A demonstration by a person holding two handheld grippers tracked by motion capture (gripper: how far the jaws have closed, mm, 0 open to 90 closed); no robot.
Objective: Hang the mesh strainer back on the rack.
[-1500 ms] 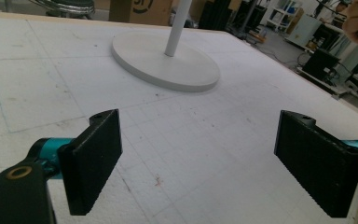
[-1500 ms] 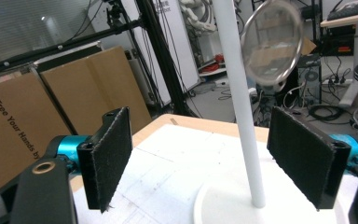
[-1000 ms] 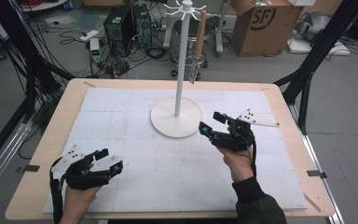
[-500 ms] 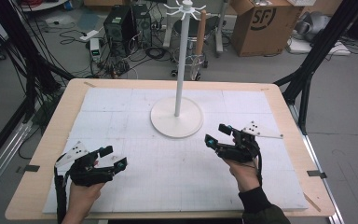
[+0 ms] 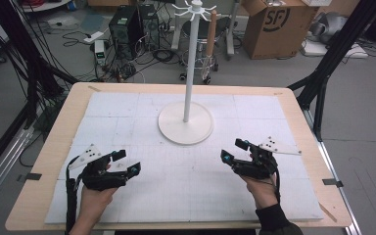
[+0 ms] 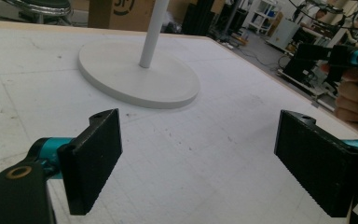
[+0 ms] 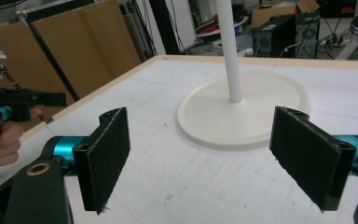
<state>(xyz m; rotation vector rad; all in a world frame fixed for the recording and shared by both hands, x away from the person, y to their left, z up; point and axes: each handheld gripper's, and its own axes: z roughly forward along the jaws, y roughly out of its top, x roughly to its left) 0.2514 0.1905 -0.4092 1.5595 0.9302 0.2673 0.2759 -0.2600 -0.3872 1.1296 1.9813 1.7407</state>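
Note:
A white stand with a round base (image 5: 185,128) and a tall pole (image 5: 191,73) rises from the middle of the table, with small hooks at its top. My left gripper (image 5: 127,162) rests low at the front left, jaws wide apart and empty; its own view (image 6: 209,158) looks across the mat at the base (image 6: 137,74). My right gripper (image 5: 234,151) sits at the front right, also open with nothing between its jaws (image 7: 209,156). Its view shows the base (image 7: 244,112) just beyond the jaws.
A white gridded mat (image 5: 142,110) covers the wooden table (image 5: 54,142). Beyond the far edge stand a computer tower (image 5: 125,24), cables, a chair and a cardboard box (image 5: 274,24). Black frame legs (image 5: 323,73) flank the table.
Both hands have drawn back toward the table's front edge. The right gripper moved away from the stand's base. Both stayed open.

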